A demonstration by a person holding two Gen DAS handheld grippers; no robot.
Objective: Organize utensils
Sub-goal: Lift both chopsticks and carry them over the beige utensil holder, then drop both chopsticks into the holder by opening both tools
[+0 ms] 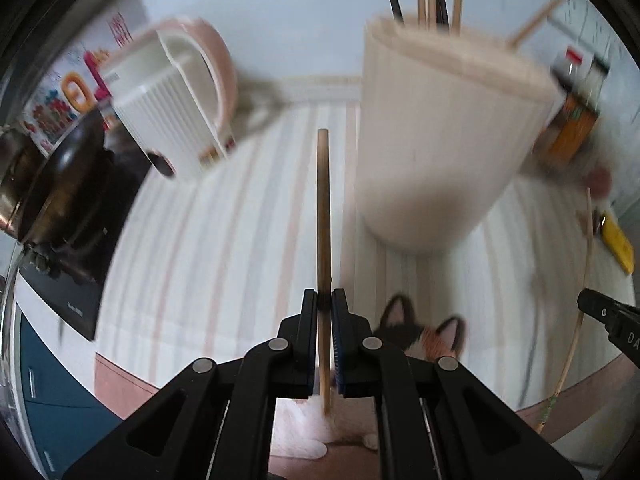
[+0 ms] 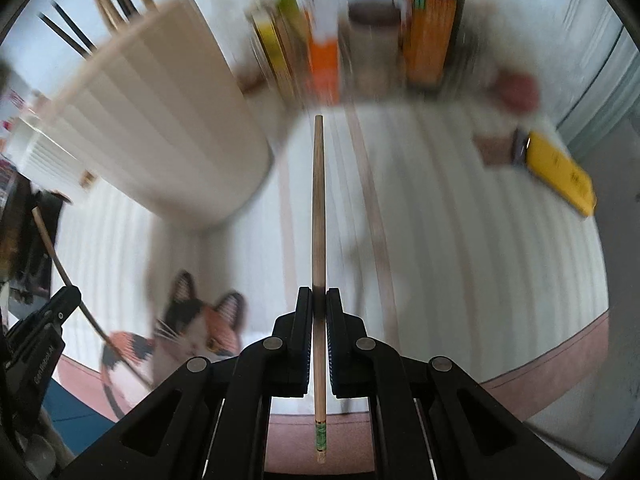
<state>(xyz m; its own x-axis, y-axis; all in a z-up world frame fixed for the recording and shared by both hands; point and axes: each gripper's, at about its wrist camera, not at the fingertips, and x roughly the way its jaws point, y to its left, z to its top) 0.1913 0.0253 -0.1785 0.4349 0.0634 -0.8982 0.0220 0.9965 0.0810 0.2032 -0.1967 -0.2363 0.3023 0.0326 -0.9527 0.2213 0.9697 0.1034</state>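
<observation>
My left gripper is shut on a wooden chopstick that points forward above the striped mat. A tall cream utensil holder with several chopsticks in it stands just ahead to the right. My right gripper is shut on another wooden chopstick with a green-patterned end. The holder is to its upper left. Each gripper shows at the edge of the other's view, the right one and the left one, each with its chopstick. Both views are motion-blurred.
A white and pink container and a dark pan on a stove are at the left. Bottles and boxes line the back wall. A yellow object lies at the right. The mat has a cat print.
</observation>
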